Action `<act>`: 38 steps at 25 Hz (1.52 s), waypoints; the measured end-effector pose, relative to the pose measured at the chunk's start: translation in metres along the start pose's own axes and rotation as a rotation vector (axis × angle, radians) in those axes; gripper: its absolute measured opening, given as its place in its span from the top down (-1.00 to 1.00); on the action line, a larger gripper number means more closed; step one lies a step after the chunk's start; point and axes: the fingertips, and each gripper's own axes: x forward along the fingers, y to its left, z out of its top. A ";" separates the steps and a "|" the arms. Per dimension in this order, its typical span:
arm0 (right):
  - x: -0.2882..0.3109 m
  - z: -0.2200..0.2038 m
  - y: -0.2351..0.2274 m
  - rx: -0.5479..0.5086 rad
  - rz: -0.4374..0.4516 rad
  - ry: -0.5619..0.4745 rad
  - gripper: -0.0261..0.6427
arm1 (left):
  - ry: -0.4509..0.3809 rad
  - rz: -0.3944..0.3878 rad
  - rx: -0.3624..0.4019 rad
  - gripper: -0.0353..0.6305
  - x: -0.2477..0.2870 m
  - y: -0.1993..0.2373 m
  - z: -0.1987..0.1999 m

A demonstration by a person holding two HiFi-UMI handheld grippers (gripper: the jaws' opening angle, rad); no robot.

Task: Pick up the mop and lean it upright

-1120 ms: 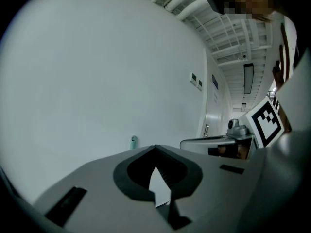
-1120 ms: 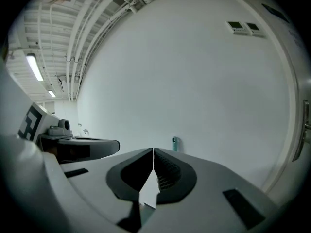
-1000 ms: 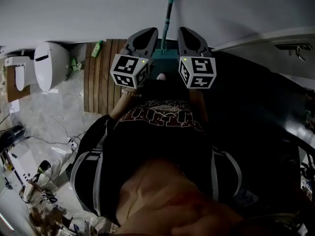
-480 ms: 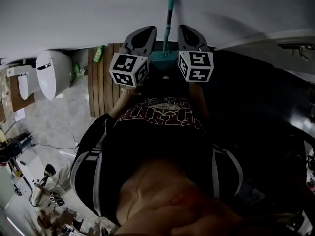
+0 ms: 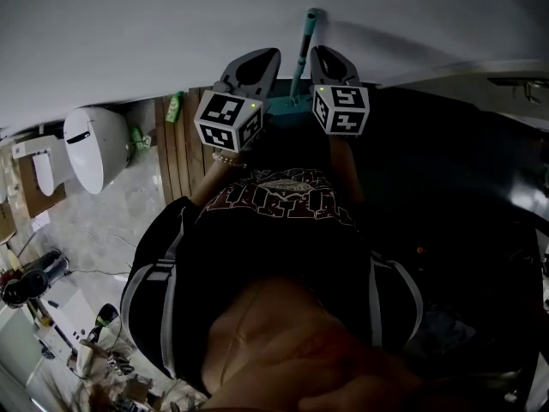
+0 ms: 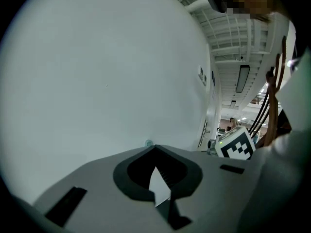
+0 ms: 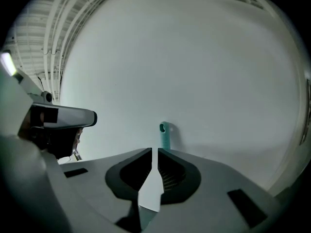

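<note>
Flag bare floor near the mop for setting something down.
Free: the wooden slat mat between toilet and mop, bare except a green bottle at the wall end; the marble floor in front of the toilet. Crowded: cables and tools lower left. Right of the mop is too dark to judge.

- A black T-shirt is being worn, with a red-and-white print across the chest.
- A dark garment with pale stripes down both sides is being worn below it.
- A thin beaded bracelet is being worn at the left wrist.
- The left gripper and right gripper are being cased in smooth grey shells with dark hollows and ribbed black pads.
- Each is being topped by a black-and-white marker cube, the left cube and the right cube, each lit by a small green light.
- Dark rectangular slots are being shown on the shells in both gripper views.
</note>
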 end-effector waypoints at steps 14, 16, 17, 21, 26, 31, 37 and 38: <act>0.070 -0.029 -0.016 0.067 -0.157 0.068 0.50 | 0.046 -0.077 -0.023 0.78 -0.003 0.049 -0.010; 0.076 -0.030 -0.020 0.063 -0.169 0.072 0.49 | 0.053 -0.080 -0.028 0.78 -0.002 0.051 -0.012; 0.079 -0.029 -0.021 0.061 -0.175 0.072 0.49 | 0.053 -0.080 -0.030 0.78 -0.002 0.052 -0.012; 0.090 -0.030 -0.025 0.050 -0.191 0.090 0.49 | 0.042 -0.067 -0.036 0.78 -0.002 0.056 -0.008; 0.109 -0.026 -0.032 0.035 -0.214 0.112 0.49 | 0.031 -0.037 -0.051 0.78 0.003 0.066 -0.001; 0.107 -0.025 -0.030 0.017 -0.242 0.096 0.50 | 0.022 -0.008 -0.060 0.78 -0.003 0.075 0.002; 0.105 -0.029 -0.026 0.010 -0.238 0.095 0.55 | 0.021 -0.009 -0.057 0.78 -0.006 0.080 -0.001; 0.101 -0.031 -0.025 0.012 -0.237 0.095 0.55 | 0.025 -0.014 -0.057 0.78 -0.007 0.077 -0.003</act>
